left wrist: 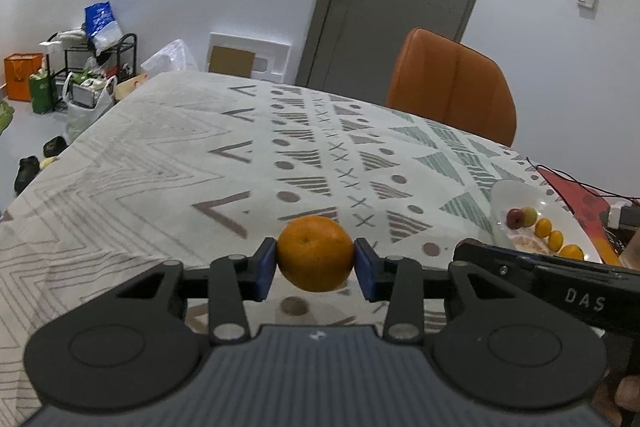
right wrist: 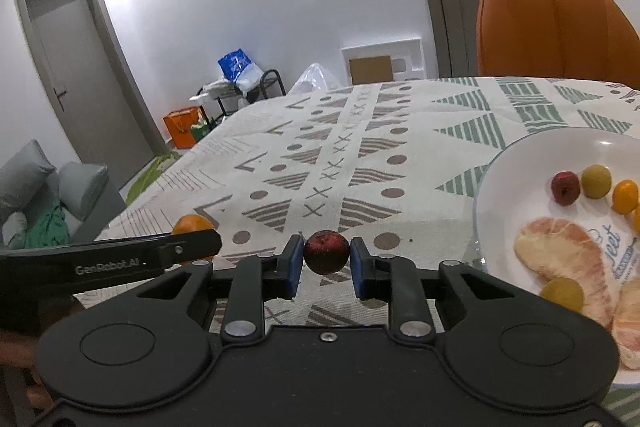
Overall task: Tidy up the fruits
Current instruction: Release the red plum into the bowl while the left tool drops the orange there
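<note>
My left gripper [left wrist: 315,263] is shut on an orange [left wrist: 315,253] and holds it above the patterned tablecloth. My right gripper [right wrist: 325,261] is shut on a small dark red fruit [right wrist: 326,251], also above the cloth. A white plate [right wrist: 516,163] lies to the right of the right gripper. It holds a red fruit [right wrist: 565,188], a yellow-green fruit [right wrist: 596,181], small orange fruits [right wrist: 625,195], a yellow fruit [right wrist: 562,293] and peeled pomelo segments [right wrist: 560,259]. The plate also shows at the right in the left wrist view [left wrist: 516,195]. The orange also shows behind the left gripper's side in the right wrist view [right wrist: 192,225].
An orange chair [left wrist: 452,87] stands at the table's far side. A red mat with cables [left wrist: 576,195] lies beyond the plate. A rack, bags and boxes [left wrist: 80,67] stand on the floor at the left. A grey sofa [right wrist: 48,195] stands at the left of the table.
</note>
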A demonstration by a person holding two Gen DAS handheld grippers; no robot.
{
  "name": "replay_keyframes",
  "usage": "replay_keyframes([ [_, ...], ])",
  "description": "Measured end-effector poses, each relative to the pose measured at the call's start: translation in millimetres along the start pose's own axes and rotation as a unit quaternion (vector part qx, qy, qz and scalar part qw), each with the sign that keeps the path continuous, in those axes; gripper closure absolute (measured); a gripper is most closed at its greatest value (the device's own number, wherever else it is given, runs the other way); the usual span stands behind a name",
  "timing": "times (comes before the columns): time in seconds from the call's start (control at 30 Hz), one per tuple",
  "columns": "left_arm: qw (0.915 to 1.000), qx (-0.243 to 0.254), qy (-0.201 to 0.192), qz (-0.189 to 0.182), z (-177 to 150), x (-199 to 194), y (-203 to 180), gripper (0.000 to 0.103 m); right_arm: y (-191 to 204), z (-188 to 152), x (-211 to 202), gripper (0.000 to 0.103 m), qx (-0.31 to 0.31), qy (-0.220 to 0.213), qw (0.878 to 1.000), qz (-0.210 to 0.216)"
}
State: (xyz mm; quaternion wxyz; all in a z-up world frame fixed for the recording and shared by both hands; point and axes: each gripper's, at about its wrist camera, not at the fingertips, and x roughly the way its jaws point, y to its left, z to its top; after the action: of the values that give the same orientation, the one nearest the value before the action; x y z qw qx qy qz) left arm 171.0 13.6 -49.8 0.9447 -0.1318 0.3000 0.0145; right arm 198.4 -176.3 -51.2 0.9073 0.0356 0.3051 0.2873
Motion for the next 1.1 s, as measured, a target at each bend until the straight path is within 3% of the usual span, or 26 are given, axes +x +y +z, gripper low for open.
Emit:
replay_keyframes([
  [0.2, 0.9998, 0.016, -0.002, -0.014, 2, 3, -19, 0.063, -15, 3, -17, 0.08, 0.025, -0.015, 1.0, 0.002],
  [1.1, 0.9945, 0.074, -0.001, -0.075, 1, 7, -95, 0.063, -82, -11, -92, 0.08, 0.079, -0.071, 0.991, -0.085],
])
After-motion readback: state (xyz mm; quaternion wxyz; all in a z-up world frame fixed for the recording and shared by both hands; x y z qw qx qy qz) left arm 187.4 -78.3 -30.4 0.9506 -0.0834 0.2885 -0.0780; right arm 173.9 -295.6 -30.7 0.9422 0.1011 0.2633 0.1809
